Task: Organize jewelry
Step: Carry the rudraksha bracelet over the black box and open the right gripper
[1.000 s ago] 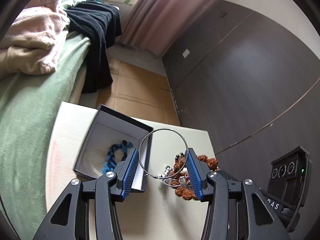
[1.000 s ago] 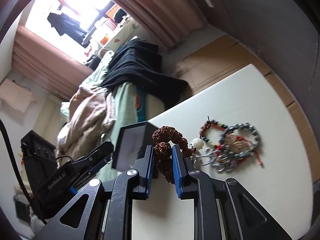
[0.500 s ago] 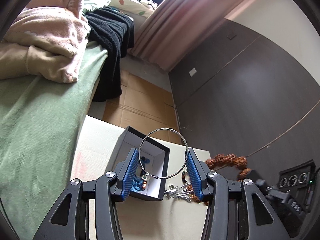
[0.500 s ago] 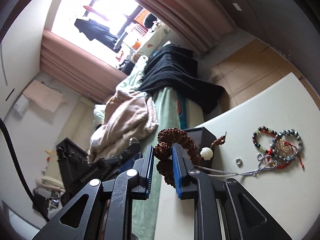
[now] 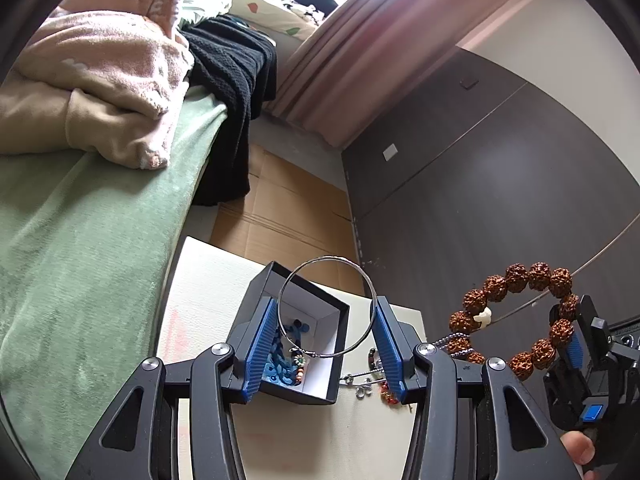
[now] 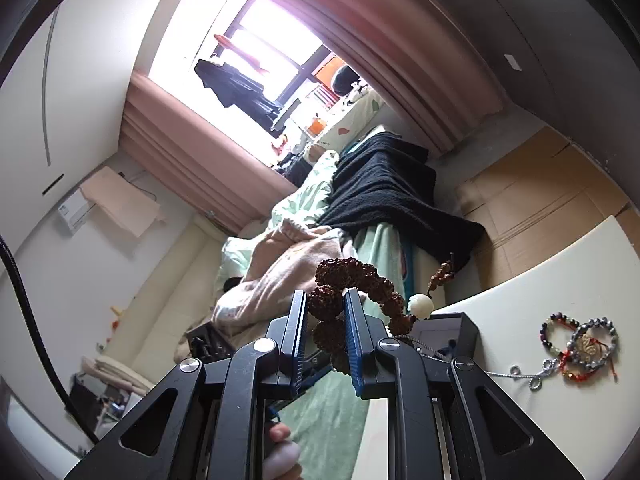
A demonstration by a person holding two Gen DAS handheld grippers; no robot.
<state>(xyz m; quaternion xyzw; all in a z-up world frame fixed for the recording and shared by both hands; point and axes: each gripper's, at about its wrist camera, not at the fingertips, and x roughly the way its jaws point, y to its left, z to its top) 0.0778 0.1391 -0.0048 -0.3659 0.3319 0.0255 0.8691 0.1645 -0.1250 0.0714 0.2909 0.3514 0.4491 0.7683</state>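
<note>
My left gripper is shut on a thin silver hoop bangle, held up above the open black jewelry box. The box holds a blue bracelet. My right gripper is shut on a brown rough-bead bracelet with one white bead, lifted high above the table; it also shows in the left wrist view. The box shows in the right wrist view behind the right fingers.
Several beaded bracelets and a silver chain lie on the cream table right of the box. A green-covered bed with pink and black blankets runs along the left. A dark wall panel stands behind the table.
Both grippers have risen from the table. The right one carried the brown bracelet up off the pile; the left one kept the hoop and now looks down at the box from higher up.
</note>
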